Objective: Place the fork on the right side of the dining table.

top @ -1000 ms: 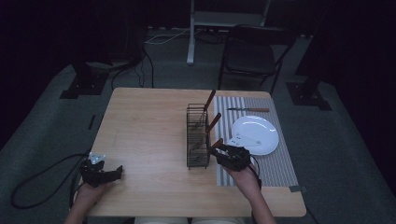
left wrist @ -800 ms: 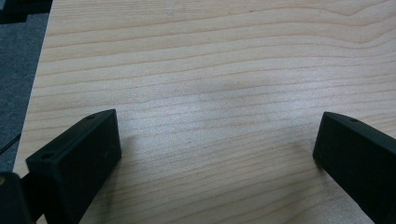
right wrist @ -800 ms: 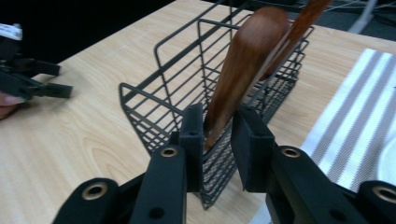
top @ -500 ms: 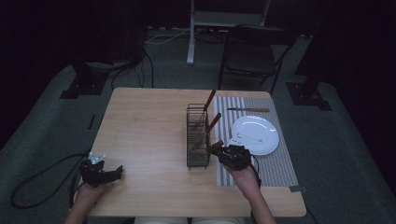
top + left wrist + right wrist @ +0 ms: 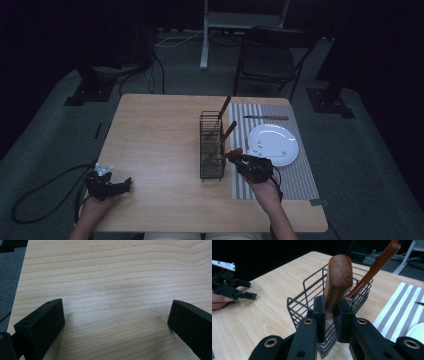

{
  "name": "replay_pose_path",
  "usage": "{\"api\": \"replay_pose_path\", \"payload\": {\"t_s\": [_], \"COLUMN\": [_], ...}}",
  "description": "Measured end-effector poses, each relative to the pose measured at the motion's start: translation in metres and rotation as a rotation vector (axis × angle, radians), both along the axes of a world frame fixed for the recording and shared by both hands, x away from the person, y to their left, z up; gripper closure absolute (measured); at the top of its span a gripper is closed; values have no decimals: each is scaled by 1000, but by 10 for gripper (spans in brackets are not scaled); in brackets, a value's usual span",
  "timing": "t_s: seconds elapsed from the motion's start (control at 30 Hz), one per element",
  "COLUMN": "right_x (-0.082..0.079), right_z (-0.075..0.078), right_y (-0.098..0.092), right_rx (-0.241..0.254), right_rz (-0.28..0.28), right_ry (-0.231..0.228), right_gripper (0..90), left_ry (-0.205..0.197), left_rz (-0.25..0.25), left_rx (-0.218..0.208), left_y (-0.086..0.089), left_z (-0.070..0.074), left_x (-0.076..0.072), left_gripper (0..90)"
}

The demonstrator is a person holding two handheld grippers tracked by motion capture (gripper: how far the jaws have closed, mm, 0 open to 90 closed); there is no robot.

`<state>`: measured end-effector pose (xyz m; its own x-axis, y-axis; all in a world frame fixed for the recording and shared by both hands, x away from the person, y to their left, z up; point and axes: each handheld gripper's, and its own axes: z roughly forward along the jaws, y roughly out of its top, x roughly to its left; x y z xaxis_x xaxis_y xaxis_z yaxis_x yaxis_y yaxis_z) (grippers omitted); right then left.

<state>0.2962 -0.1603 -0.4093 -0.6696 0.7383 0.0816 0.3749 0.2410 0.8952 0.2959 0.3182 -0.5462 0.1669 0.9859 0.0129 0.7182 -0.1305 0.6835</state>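
Observation:
A black wire basket (image 5: 211, 150) stands mid-table, and wooden-handled utensils lean out of it (image 5: 224, 107) (image 5: 229, 129). At its near right corner my right gripper (image 5: 239, 156) is shut on a brown wooden handle (image 5: 234, 153). The right gripper view shows both pads of the right gripper (image 5: 331, 307) pressing that handle (image 5: 338, 277), which rises in front of the basket (image 5: 304, 297); another handle (image 5: 377, 263) slants behind. My left gripper (image 5: 122, 184) rests at the table's near left corner. Its jaws are wide apart over bare wood (image 5: 116, 315), with nothing between them.
A striped placemat (image 5: 280, 185) lies right of the basket. It carries a white plate (image 5: 272, 142), and a knife (image 5: 265, 118) lies at its far end. The left gripper (image 5: 250, 289) sits far off across the wood. A chair (image 5: 272, 60) stands beyond the table.

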Motion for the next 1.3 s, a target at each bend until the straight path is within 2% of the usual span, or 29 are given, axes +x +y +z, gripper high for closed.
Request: {"api": "replay_pose_path", "payload": {"t_s": [0.3, 0.53, 0.67, 0.8, 1.07, 1.3], "right_x": [-8, -10, -13, -16, -23, -26], "right_z": [21, 40, 52, 58, 59, 44], "right_y": [-7, -13, -20, -30, -52, -74], "right_rx": [30, 33, 24, 38, 30, 27], "right_rz": [-16, -36, -53, -76, -128, -200], "right_ry": [-53, -101, -129, -145, -149, -116], "right_gripper": [812, 812, 812, 812, 812, 812], "left_ry": [0, -3, -2, 0, -1, -1], "left_rz": [0, 2, 2, -1, 0, 0], "left_rx": [0, -2, -2, 0, 0, 0], "left_y": [0, 0, 0, 0, 0, 0], "left_z": [0, 0, 0, 0, 0, 0], "left_x": [0, 0, 0, 0, 0, 0], "left_gripper": [12, 12, 12, 13, 13, 13]}}
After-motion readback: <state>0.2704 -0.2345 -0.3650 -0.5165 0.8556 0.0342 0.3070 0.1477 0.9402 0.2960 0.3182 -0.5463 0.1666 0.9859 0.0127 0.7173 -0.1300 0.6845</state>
